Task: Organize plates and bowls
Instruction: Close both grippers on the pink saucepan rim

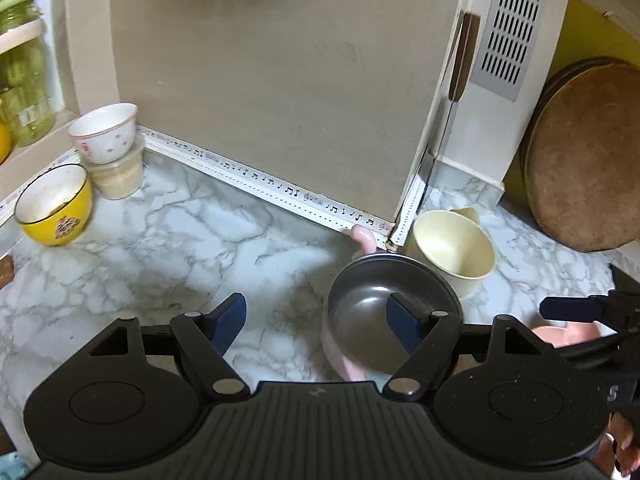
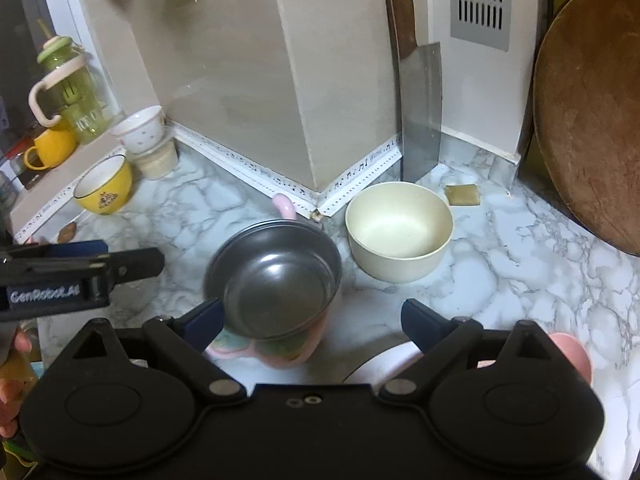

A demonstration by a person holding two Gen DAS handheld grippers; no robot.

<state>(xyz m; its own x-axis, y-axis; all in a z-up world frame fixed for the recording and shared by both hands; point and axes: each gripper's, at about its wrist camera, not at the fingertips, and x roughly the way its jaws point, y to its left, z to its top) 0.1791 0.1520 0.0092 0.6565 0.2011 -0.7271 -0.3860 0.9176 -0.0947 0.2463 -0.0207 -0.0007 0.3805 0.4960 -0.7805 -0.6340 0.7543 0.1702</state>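
Both grippers spread wide, gripping nothing, over the marble counter (image 2: 540,272).
The steel bowl (image 2: 276,280) in its pink holder (image 2: 288,354) sits just ahead of the right gripper (image 2: 314,318), beside the left gripper (image 1: 316,322); both angle downward. A cream bowl (image 2: 398,232) stands just beside, a yellow bowl (image 2: 104,190) farther left, a cleaver (image 2: 422,108) behind.

I see marble-pattern counter (image 1: 160,240), beige wall (image 1: 280,80) with jutting corner, white edge strip (image 2: 248,168) along base, grey vent (image 2: 480,0) at right.
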